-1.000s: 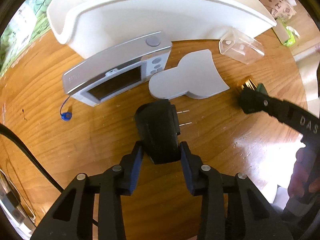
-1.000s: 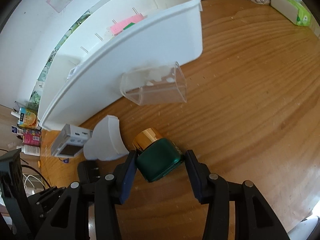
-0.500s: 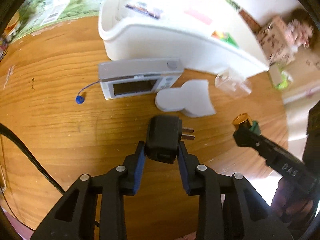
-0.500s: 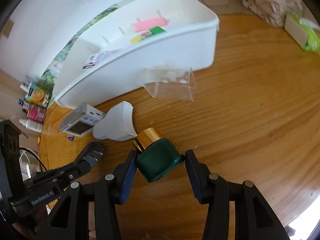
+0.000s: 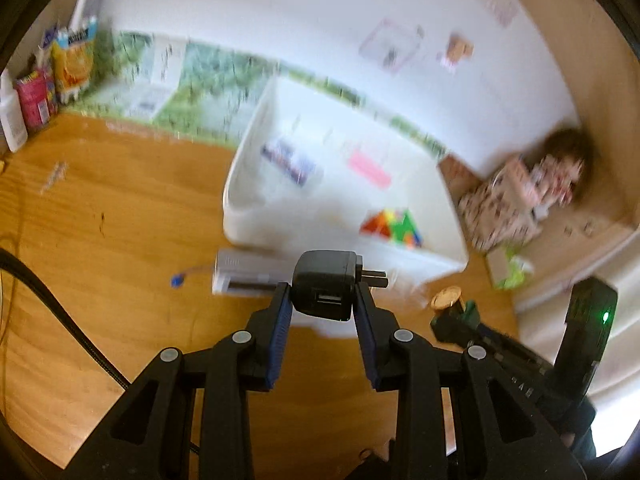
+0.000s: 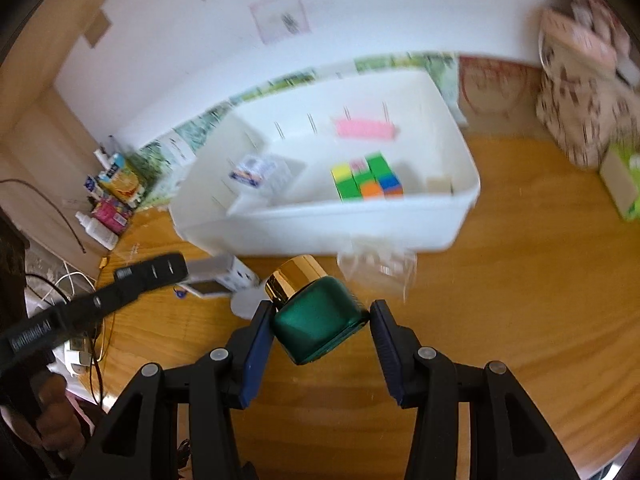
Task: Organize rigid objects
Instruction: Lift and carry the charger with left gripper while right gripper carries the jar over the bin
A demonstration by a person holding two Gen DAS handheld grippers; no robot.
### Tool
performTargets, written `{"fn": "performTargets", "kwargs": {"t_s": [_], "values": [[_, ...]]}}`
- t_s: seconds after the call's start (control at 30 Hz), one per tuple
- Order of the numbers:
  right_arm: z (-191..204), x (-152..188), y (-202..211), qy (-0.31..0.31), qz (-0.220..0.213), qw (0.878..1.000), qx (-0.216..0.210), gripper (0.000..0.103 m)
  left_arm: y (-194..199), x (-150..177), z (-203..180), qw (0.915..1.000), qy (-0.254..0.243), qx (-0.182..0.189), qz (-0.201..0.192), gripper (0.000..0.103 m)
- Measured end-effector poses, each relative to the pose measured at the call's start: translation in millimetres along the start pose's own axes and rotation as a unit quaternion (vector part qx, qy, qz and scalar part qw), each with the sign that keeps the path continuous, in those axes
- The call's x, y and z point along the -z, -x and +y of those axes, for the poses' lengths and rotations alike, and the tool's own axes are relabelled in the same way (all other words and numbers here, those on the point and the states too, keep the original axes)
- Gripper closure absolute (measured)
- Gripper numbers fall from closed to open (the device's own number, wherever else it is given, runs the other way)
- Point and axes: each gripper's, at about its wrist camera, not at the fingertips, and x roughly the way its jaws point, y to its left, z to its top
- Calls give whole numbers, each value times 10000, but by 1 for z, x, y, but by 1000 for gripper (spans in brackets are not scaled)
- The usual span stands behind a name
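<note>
My left gripper (image 5: 322, 300) is shut on a black plug adapter (image 5: 326, 286), held in the air above the wooden table, prongs to the right. My right gripper (image 6: 318, 322) is shut on a green bottle with a gold cap (image 6: 316, 316), also lifted; it shows at the right of the left wrist view (image 5: 450, 302). A white bin (image 6: 332, 228) stands ahead of both, holding a colour cube (image 6: 366, 182), a pink item (image 6: 364, 128) and a small packet (image 6: 252, 170). The left gripper also shows in the right wrist view (image 6: 150, 276).
A silver camera (image 5: 244, 274), a white scoop-shaped piece (image 6: 246, 304) and a clear plastic cup (image 6: 376, 266) lie on the table before the bin. Cartons and bottles (image 5: 38, 84) stand at the far left. A patterned bag (image 6: 580, 92) and tissue pack (image 6: 622, 182) sit right.
Both grippers have risen and tilted up with their objects, so the bin's inside now shows. The adapter and green bottle have left the table.
</note>
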Motion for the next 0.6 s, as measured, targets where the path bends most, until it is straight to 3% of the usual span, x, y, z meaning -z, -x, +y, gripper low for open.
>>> {"fn": "performTargets", "kwargs": {"t_s": [0.33,0.6], "values": [[-7,-33,20,349,-623,9974,-114,54,7,-35,-19,9971,-105,-176,-730,70],[-26,-64,30,497,-1244,9910,-66,54,-11,-55,-38,9945,-337,-421,-901,70]]}}
